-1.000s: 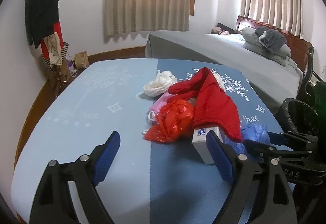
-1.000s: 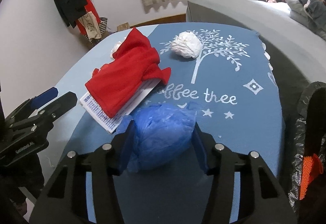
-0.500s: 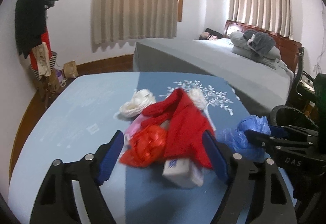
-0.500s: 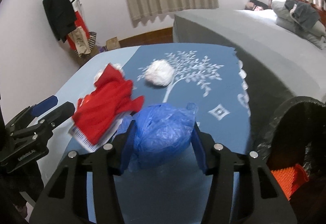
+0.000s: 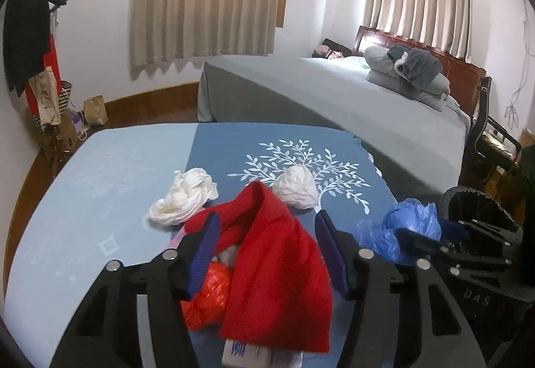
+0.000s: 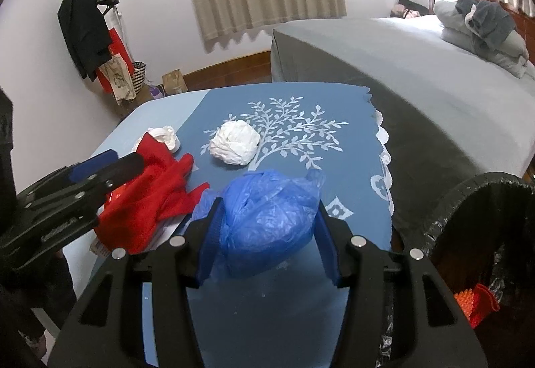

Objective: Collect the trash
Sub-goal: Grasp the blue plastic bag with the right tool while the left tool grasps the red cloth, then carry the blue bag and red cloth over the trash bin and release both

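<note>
The right hand-held gripper (image 6: pixel 267 236) is clenched on the blue bag (image 6: pixel 267 220), now lifted off the counter (image 6: pixel 351 120) and carried toward the bin (image 6: pixel 481 180) at the frame's right edge, so that piece looks close to being dropped in. The left hand-held gripper (image 5: pixel 267 251) has just been closing its jaws around the red cloth (image 5: pixel 277 274), but the pads don't seem to press it yet. Two white wads (image 6: pixel 235 147) remain on the counter. The black-lined bin holds something orange (image 6: pixel 474 304) near its bottom.
</note>
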Demonstrator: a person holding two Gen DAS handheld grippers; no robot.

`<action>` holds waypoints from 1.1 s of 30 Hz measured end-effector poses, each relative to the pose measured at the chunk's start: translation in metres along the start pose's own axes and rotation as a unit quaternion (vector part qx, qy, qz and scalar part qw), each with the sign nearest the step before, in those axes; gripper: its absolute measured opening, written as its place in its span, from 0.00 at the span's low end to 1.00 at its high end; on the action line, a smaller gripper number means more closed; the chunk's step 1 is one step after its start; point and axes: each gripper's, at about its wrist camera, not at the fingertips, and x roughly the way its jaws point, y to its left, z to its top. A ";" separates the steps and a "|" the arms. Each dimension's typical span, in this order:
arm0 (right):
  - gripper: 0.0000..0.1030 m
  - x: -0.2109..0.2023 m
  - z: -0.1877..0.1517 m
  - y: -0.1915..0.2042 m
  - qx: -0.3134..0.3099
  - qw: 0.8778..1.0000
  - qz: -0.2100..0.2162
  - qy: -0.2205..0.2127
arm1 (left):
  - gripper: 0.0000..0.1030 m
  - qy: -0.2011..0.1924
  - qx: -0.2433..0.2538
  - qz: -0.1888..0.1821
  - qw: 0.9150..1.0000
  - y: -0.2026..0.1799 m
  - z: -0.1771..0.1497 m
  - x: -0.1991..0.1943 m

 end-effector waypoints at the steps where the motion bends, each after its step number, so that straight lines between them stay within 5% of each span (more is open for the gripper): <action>1: 0.49 0.001 0.000 0.000 0.001 1.000 0.001 0.000 | 0.54 0.005 -0.001 -0.001 1.000 0.000 0.002 0.004; 5: 0.49 0.004 0.001 -0.003 0.003 1.000 0.002 0.000 | 0.43 0.025 -0.001 -0.006 1.000 0.000 0.005 0.018; 9: 0.49 0.005 0.001 -0.005 0.008 1.000 0.002 0.000 | 0.18 0.046 -0.001 -0.014 0.999 0.000 0.005 0.029; 13: 0.49 0.004 0.000 -0.007 0.013 1.000 0.003 -0.001 | 0.04 0.041 0.004 -0.022 0.999 0.000 0.004 0.030; 33: 0.49 -0.052 0.015 -0.016 0.021 0.998 0.008 -0.056 | 0.03 -0.043 0.005 -0.061 0.997 -0.027 0.026 -0.041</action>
